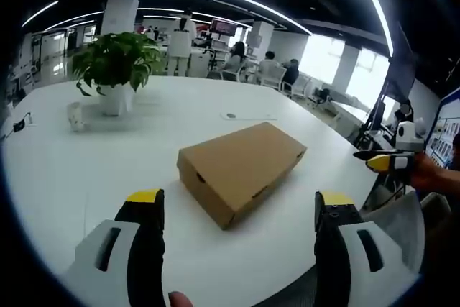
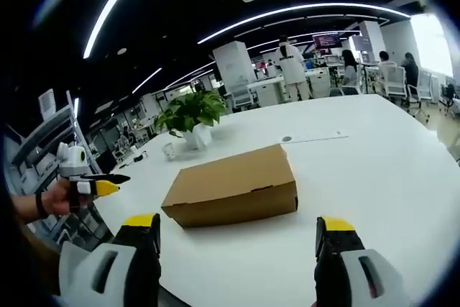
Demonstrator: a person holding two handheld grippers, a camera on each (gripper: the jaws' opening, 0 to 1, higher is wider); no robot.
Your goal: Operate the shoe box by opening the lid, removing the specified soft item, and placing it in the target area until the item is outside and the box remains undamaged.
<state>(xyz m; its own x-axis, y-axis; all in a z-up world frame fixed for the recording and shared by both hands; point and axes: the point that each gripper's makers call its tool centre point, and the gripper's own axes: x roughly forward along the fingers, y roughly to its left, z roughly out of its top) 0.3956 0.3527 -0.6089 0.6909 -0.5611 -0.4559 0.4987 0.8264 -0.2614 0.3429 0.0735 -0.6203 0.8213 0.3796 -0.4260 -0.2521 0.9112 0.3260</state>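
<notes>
Your left claw [image 1: 238,210] stands open with nothing between its jaws, and your right claw [image 2: 238,231] is open and empty too. Just ahead of both, the shoe box [image 1: 241,169] lies flat on the white worktop [image 1: 86,170], lid down and apparently shut; the soft item is hidden inside. Beyond the box stands a potted plant [image 1: 115,70]. If you pinch the thin cardboard lid hard or lift one corner alone, you'll likely crease or tear it, or push the light box sliding away.
</notes>
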